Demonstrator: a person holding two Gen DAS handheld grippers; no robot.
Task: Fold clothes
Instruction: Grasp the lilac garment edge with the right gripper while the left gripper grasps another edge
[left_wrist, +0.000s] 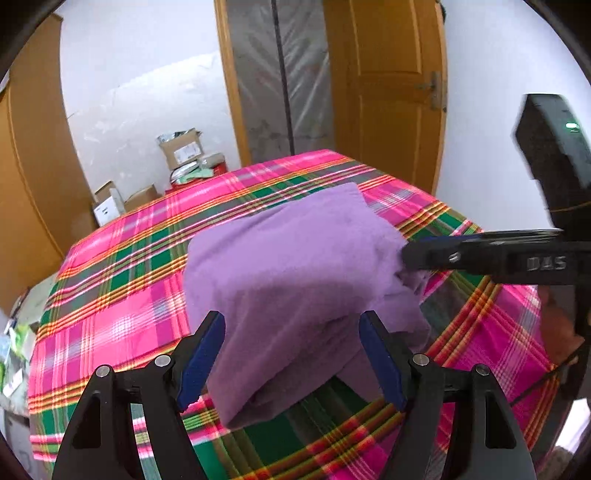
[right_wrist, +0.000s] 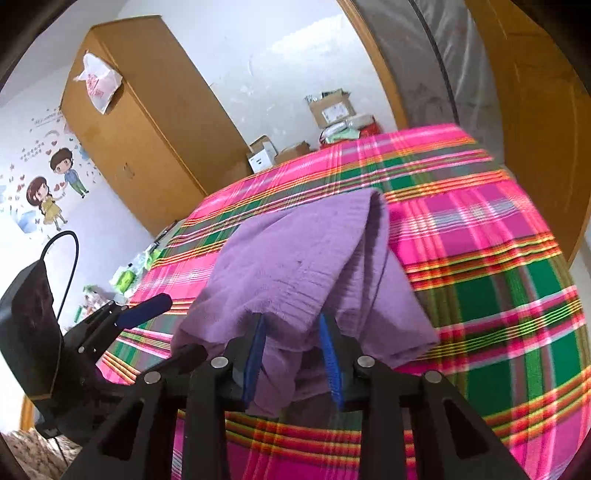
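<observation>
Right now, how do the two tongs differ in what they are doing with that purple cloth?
The left tongs stand wide open, blue pads on either side of the purple cloth without pinching it. The right tongs are shut on the purple cloth, a bunch of fabric gathered between their pads. The left tongs sit at the cloth's near folded end; the right tongs hold its side edge, lifted off the plaid cover. Both are black with blue pads.

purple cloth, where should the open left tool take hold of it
Grip the hanging folded edge of the purple cloth, nearest the left tool, coming from the near side. That edge droops between its open fingers, while the right tool pinches the right-hand edge, lifting it off the plaid bedsheet.
</observation>
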